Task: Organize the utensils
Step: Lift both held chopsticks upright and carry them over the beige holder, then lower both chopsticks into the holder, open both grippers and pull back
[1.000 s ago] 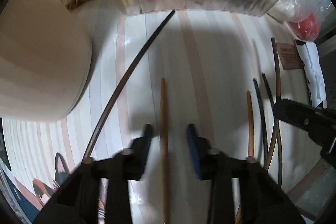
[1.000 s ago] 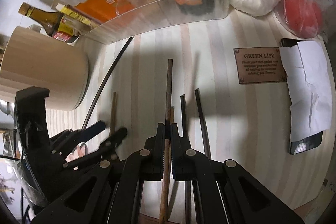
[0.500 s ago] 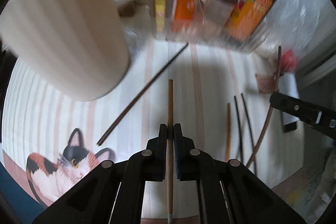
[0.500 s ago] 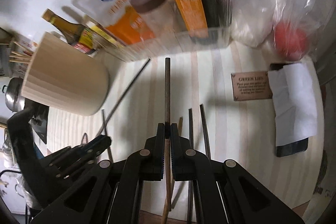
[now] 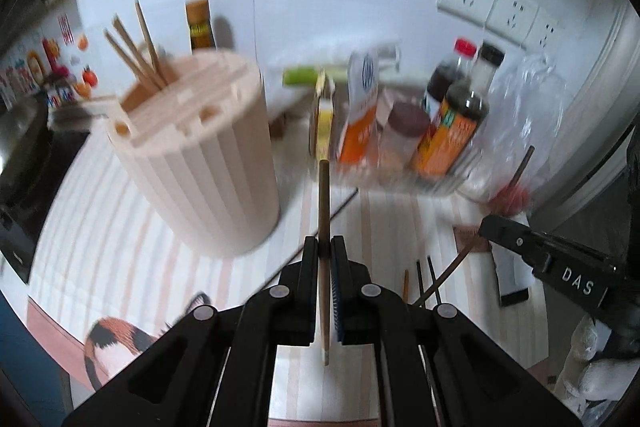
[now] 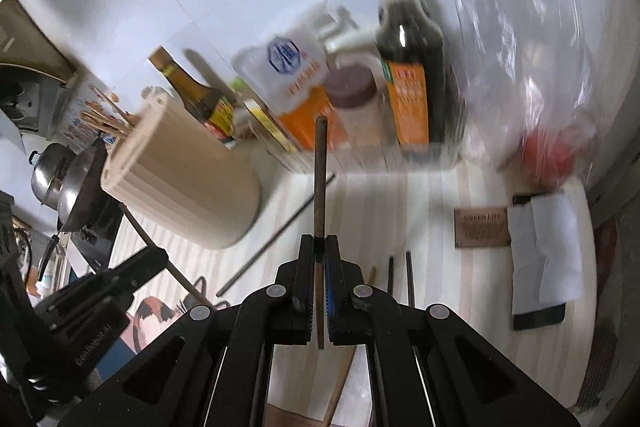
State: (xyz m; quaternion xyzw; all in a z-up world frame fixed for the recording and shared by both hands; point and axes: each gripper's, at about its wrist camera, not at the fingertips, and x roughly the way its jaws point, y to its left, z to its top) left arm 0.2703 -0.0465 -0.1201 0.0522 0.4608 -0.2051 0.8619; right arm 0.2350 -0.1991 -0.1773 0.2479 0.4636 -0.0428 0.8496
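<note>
Chopsticks, light, stiff and slippery, sit clamped mid-shaft: pale chopstick (image 5: 323, 211) in left gripper (image 5: 325, 259), dark chopstick (image 6: 319, 179) in right gripper (image 6: 319, 259).

- Left claw (image 5: 325, 251): matte black, angular linkage arms with triangular cut-outs, round silver rivets at the joints, blue ribbed pad on one finger's inner face.
- Right claw (image 6: 319, 247): same black build, silver rivets, blue ribbed pads; white "DAS" lettering on its side at right of the left wrist frame.
</note>
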